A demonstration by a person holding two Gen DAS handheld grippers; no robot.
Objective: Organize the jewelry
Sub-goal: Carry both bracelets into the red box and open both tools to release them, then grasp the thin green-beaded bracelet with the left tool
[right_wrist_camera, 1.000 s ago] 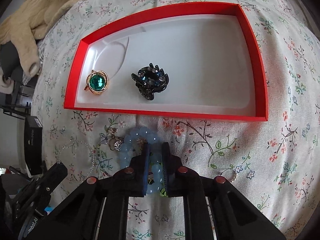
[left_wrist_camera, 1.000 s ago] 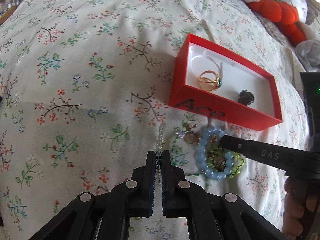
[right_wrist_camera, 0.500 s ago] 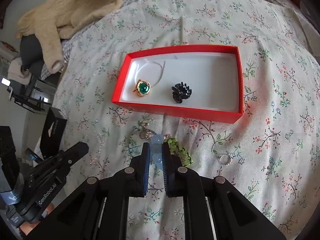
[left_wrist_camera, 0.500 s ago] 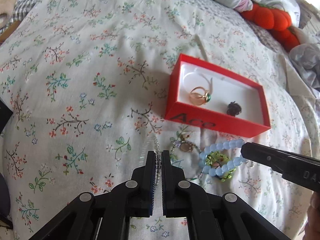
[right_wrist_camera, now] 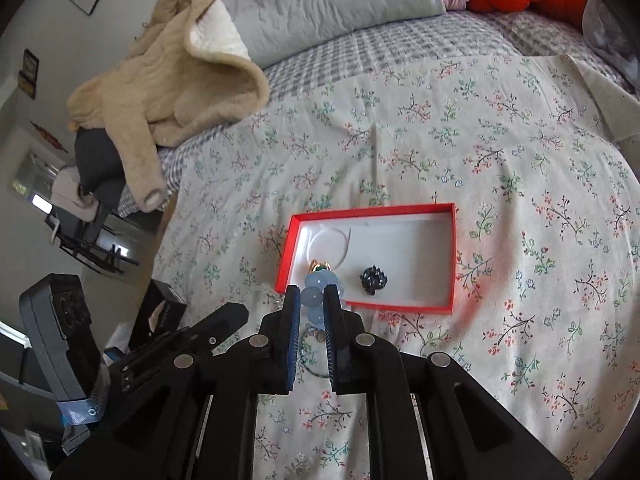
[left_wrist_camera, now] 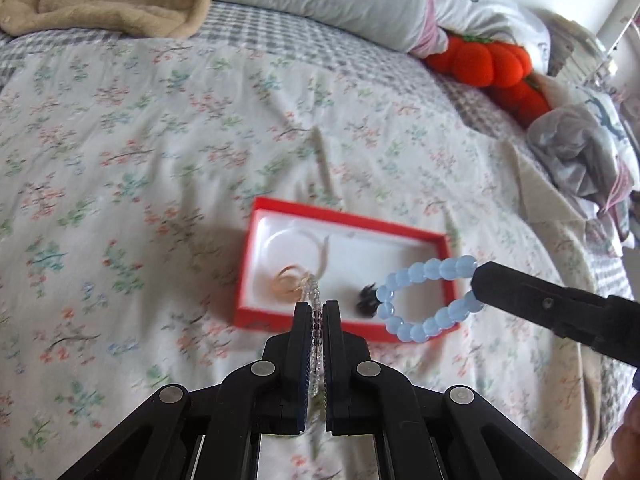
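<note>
A red box [left_wrist_camera: 400, 231] with a white lining lies on the floral bedspread; it also shows in the right wrist view [right_wrist_camera: 453, 256]. Inside it are a gold ring with a green stone [right_wrist_camera: 320, 267] and a dark brooch [right_wrist_camera: 373, 278]. My left gripper [left_wrist_camera: 316, 314] is shut on a clear beaded bracelet [left_wrist_camera: 314, 292] and holds it in the air before the box. My right gripper [right_wrist_camera: 311, 302] is shut on a light blue beaded bracelet [left_wrist_camera: 424, 298], lifted above the box's near edge. More jewelry [right_wrist_camera: 316, 336] lies on the bedspread under the right gripper.
A beige fleece jacket [right_wrist_camera: 168, 80] and a grey pillow [right_wrist_camera: 320, 4] lie at the head of the bed. Orange plush pumpkins [left_wrist_camera: 492, 64] sit at the back right. The bed's left edge drops to a dark box [right_wrist_camera: 158, 314] and a chair.
Both grippers have risen well above the bedspread, each lifting its bracelet off the pile. The blue bracelet now hangs free in the air; the green beaded piece stayed below.
</note>
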